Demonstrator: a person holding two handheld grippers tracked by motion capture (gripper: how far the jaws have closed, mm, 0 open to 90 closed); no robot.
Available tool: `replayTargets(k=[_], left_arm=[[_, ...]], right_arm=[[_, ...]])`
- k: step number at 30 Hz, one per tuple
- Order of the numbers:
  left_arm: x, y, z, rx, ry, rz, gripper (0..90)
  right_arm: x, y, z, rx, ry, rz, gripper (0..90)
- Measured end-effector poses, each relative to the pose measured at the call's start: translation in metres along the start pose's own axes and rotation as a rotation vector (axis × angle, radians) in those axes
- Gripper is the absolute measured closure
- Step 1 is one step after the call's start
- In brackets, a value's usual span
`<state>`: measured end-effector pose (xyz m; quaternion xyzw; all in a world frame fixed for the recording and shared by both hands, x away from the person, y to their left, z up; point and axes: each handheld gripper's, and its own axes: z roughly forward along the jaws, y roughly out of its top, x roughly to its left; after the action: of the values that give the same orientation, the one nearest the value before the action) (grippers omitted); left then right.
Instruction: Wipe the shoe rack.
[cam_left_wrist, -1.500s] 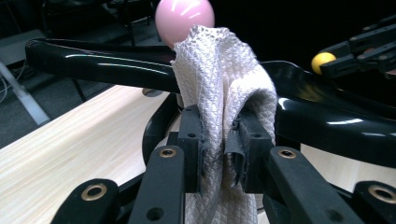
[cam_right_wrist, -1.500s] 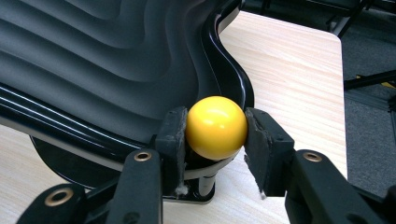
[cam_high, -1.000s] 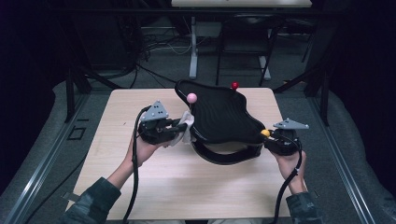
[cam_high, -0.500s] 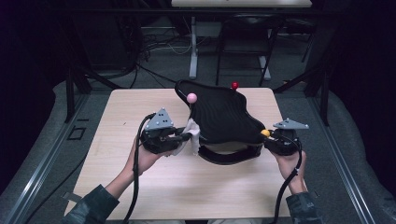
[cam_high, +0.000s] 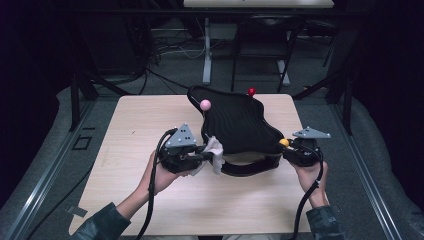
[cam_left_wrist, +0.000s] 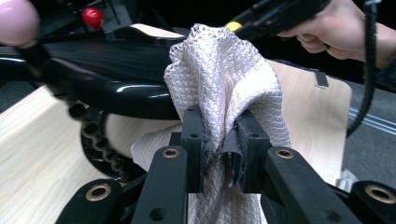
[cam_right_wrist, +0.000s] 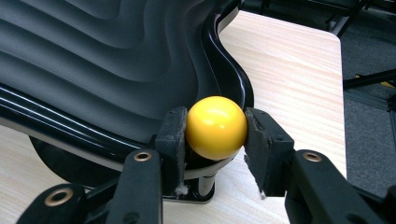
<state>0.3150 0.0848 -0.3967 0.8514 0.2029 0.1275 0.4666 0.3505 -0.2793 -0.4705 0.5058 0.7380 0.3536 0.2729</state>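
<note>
Left tool shifted; cloth waffle-textured.

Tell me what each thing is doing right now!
Left gripper: shut on the white cloth.
White cloth: bunched up, pinched, beside the tray's rim.
Right gripper: shut on the yellow ball.
Yellow ball: clamped at the tray's edge.
Black wavy tray: on the table, tilted.

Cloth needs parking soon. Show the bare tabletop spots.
Free: the table left of the black tray, and the near strip between both forearms. Crowded: where the left gripper presses the cloth to the tray.
</note>
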Motion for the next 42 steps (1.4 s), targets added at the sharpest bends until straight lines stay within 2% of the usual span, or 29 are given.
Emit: replayTargets(k=[4,7,18,23,29,42], left_arm=[[-0.002,0.0,0.0,-0.002,0.002,0.006,76.6],[0.002,-0.001,-0.003,-0.012,0.025,0.001,76.7],[0.028,-0.003,-0.008,-0.024,0.094,-0.049,76.5],[0.042,-0.002,-0.009,-0.018,0.139,-0.066,76.5],[0.059,-0.002,-0.002,-0.003,0.17,-0.09,76.5],[0.086,0.002,0.023,0.003,0.193,-0.14,76.4]], right_arm=[[0.0,0.0,0.0,-0.003,0.0,0.002,59.8],[0.0,0.0,0.0,-0.002,0.002,0.001,59.8],[0.0,0.0,0.0,-0.002,0.003,-0.001,59.8],[0.0,0.0,0.0,-0.002,0.003,-0.003,59.8],[0.0,0.0,0.0,-0.001,0.005,-0.004,59.8],[0.0,0.0,0.0,-0.004,0.004,-0.003,59.8]])
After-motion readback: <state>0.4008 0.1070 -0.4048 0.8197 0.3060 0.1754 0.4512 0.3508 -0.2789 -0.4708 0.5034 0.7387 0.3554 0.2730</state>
